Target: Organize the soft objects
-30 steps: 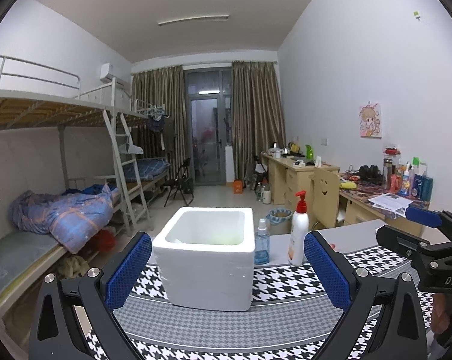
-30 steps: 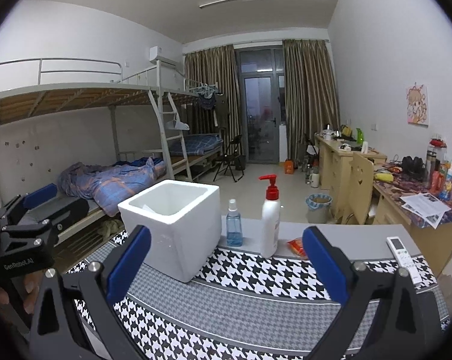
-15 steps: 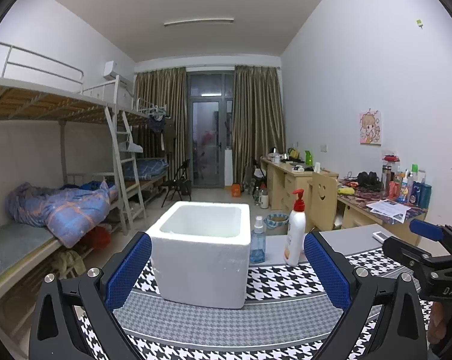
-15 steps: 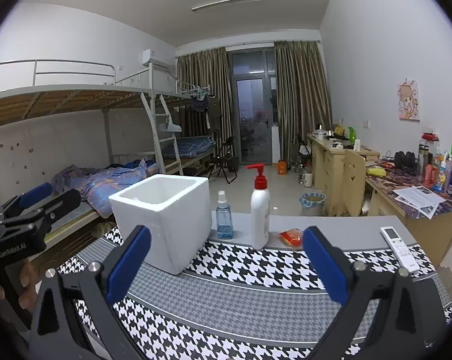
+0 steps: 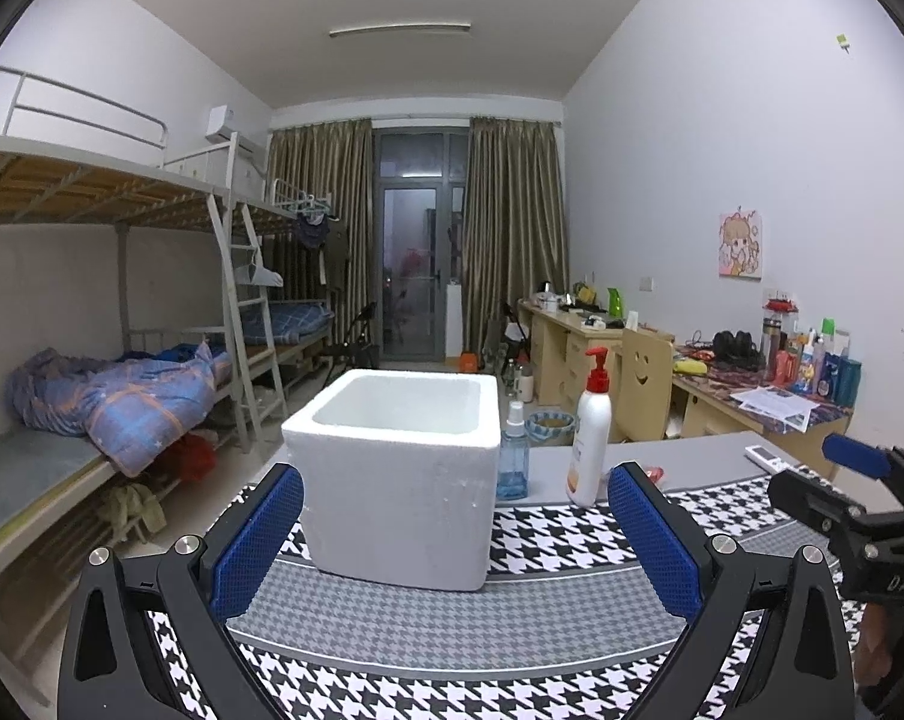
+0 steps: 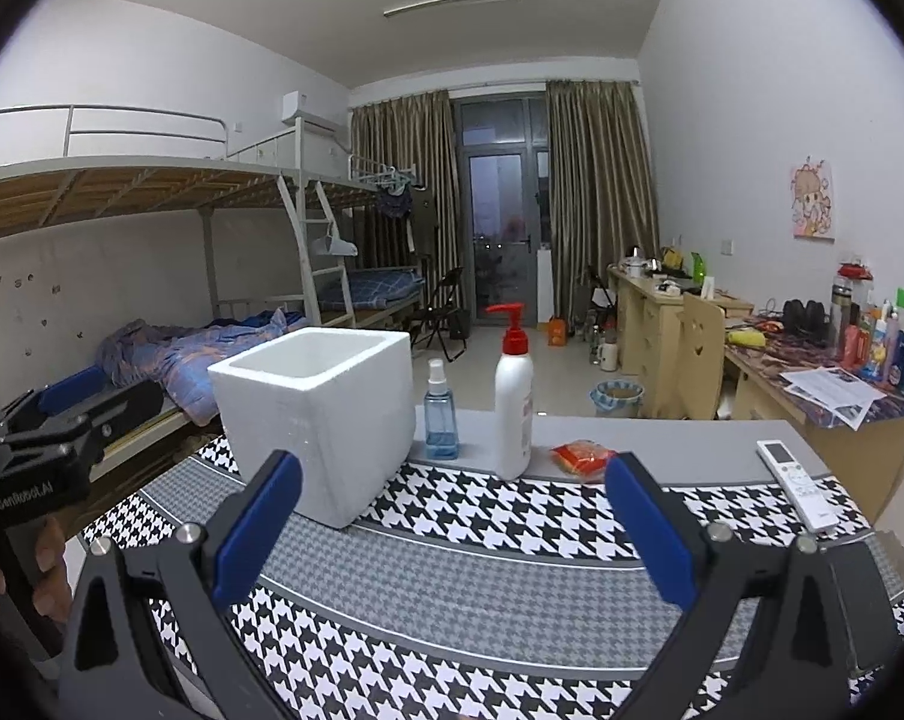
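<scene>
A white foam box (image 5: 395, 474) stands open-topped on the houndstooth tablecloth (image 5: 452, 630); it also shows in the right wrist view (image 6: 323, 420). A small red-orange soft packet (image 6: 583, 455) lies on the grey table behind the cloth, right of the pump bottle. My left gripper (image 5: 454, 531) is open and empty, just in front of the box. My right gripper (image 6: 452, 525) is open and empty, nearer than the box and the packet. Each gripper shows at the edge of the other's view.
A blue spray bottle (image 6: 441, 411) and a white pump bottle with a red top (image 6: 513, 408) stand right of the box. A white remote (image 6: 798, 483) lies at the table's right edge. A bunk bed (image 5: 92, 396) is on the left, desks (image 5: 751, 384) on the right.
Both views have sunk lower and nearer the table, so the box's top now shows less. Both grippers stay open and empty.
</scene>
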Action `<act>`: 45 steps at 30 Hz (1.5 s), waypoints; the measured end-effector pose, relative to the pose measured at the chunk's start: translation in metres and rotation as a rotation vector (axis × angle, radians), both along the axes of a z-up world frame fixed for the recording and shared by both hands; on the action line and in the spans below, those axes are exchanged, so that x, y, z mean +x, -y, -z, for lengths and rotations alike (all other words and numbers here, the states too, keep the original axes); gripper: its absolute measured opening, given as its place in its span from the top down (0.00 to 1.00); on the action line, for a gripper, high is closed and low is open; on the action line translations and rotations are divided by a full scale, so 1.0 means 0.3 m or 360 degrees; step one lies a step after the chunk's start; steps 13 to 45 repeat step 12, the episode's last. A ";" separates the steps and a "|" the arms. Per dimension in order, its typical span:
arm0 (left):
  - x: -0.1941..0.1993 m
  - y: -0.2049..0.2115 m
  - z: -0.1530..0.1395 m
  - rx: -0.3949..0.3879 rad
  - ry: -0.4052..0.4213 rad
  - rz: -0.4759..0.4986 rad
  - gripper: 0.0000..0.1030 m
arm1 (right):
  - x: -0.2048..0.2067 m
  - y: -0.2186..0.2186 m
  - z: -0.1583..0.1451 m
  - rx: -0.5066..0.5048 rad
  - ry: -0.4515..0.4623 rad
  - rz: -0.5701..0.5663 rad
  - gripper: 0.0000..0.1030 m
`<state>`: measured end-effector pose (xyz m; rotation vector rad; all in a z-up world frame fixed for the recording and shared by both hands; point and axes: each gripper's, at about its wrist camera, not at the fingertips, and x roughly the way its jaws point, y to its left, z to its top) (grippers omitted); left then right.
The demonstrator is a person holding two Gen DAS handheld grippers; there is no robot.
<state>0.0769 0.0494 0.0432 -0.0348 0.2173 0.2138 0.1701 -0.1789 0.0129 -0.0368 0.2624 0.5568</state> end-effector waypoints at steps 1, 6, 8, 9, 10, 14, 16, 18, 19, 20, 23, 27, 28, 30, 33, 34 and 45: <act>0.000 0.001 0.003 0.0000 0.0000 0.0002 0.01 | -0.001 0.001 0.000 0.0001 0.0001 -0.0001 0.01; -0.004 0.003 0.017 -0.0001 -0.0011 -0.0001 0.01 | -0.005 -0.003 0.012 -0.0015 -0.0001 0.0014 0.01; -0.003 -0.002 0.021 -0.0005 -0.0015 -0.0009 0.01 | -0.004 -0.004 0.019 -0.0015 -0.0015 0.0009 0.01; 0.002 -0.004 0.023 -0.0006 -0.0019 -0.0017 0.01 | -0.004 -0.004 0.021 -0.0016 -0.0018 0.0007 0.01; 0.000 -0.005 0.028 -0.0009 -0.0023 -0.0017 0.01 | -0.005 -0.005 0.024 -0.0018 -0.0020 0.0006 0.01; 0.002 -0.006 0.031 -0.0015 -0.0028 -0.0004 0.01 | -0.005 -0.007 0.025 -0.0024 -0.0020 0.0003 0.01; 0.002 -0.006 0.031 -0.0015 -0.0028 -0.0004 0.01 | -0.005 -0.007 0.025 -0.0024 -0.0020 0.0003 0.01; 0.002 -0.006 0.031 -0.0015 -0.0028 -0.0004 0.01 | -0.005 -0.007 0.025 -0.0024 -0.0020 0.0003 0.01; 0.002 -0.006 0.031 -0.0015 -0.0028 -0.0004 0.01 | -0.005 -0.007 0.025 -0.0024 -0.0020 0.0003 0.01; 0.002 -0.006 0.031 -0.0015 -0.0028 -0.0004 0.01 | -0.005 -0.007 0.025 -0.0024 -0.0020 0.0003 0.01; 0.002 -0.006 0.031 -0.0015 -0.0028 -0.0004 0.01 | -0.005 -0.007 0.025 -0.0024 -0.0020 0.0003 0.01; 0.002 -0.006 0.031 -0.0015 -0.0028 -0.0004 0.01 | -0.005 -0.007 0.025 -0.0024 -0.0020 0.0003 0.01; 0.002 -0.006 0.031 -0.0015 -0.0028 -0.0004 0.01 | -0.005 -0.007 0.025 -0.0024 -0.0020 0.0003 0.01; 0.002 -0.006 0.031 -0.0015 -0.0028 -0.0004 0.01 | -0.005 -0.007 0.025 -0.0024 -0.0020 0.0003 0.01; 0.002 -0.006 0.031 -0.0015 -0.0028 -0.0004 0.01 | -0.005 -0.007 0.025 -0.0024 -0.0020 0.0003 0.01; 0.002 -0.006 0.031 -0.0015 -0.0028 -0.0004 0.01 | -0.005 -0.007 0.025 -0.0024 -0.0020 0.0003 0.01; 0.002 -0.006 0.031 -0.0015 -0.0028 -0.0004 0.01 | -0.005 -0.007 0.025 -0.0024 -0.0020 0.0003 0.01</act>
